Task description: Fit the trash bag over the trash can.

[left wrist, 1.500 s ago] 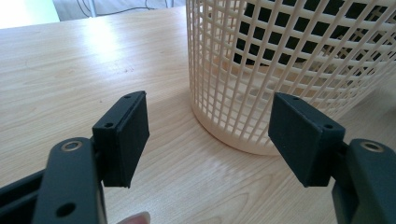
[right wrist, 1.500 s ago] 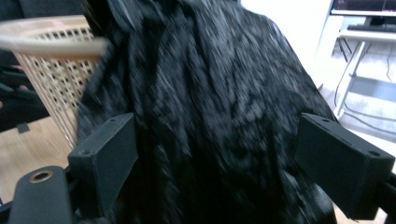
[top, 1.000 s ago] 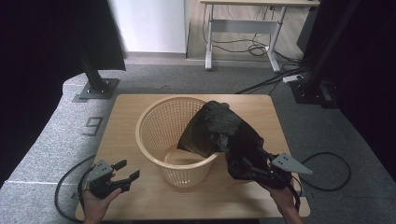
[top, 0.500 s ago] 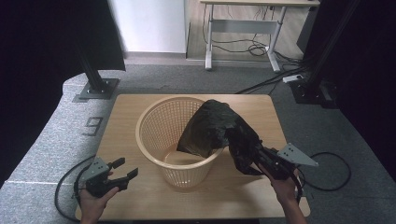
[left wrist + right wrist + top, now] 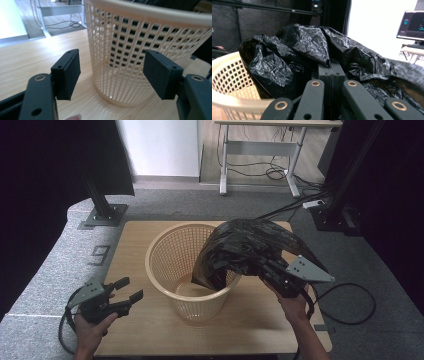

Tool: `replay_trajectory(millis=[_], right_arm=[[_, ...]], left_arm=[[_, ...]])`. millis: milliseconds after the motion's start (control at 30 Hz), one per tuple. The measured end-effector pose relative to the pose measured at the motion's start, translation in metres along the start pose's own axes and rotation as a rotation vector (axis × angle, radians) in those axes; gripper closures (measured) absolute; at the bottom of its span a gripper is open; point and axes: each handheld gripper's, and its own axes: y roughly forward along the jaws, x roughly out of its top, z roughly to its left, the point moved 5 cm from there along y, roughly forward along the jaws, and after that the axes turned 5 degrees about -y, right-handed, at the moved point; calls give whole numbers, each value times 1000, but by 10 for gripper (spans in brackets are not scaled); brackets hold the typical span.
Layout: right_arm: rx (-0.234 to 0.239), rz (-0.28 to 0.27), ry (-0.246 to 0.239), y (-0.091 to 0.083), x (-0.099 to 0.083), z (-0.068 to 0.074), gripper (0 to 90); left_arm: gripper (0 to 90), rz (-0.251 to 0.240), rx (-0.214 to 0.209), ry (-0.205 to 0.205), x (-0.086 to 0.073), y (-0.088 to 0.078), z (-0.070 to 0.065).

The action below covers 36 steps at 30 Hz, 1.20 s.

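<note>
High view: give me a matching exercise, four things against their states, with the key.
Things:
1. left tool
2. right tool
3. basket
4. black bag

States:
A. shut on plastic
B. upright on the table
C. open, nothing between its jaws
D. draped over the basket's rim, partly inside

Pairs: 1-C, 2-A, 3-B, 4-D

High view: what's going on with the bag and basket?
A person is lining the basket with a black bin bag. The right tongs are shut on the bag, holding it draped over the basket's right rim, partly hanging inside. The left tongs are open and hold nothing, facing the basket's left side above the table.
</note>
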Motion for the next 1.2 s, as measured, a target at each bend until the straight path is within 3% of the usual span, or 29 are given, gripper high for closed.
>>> replay_trajectory(millis=[367, 733, 967, 1200], right_arm=[[52, -8, -18, 17, 28, 11, 888], [92, 24, -51, 46, 56, 36, 888], [125, 87, -58, 64, 53, 51, 888], [149, 109, -58, 73, 49, 60, 888]], left_arm=[[313, -43, -78, 0, 19, -9, -9], [311, -62, -108, 29, 36, -7, -21], [309, -55, -120, 39, 39, -3, -24], [309, -49, -130, 41, 41, 0, -26]])
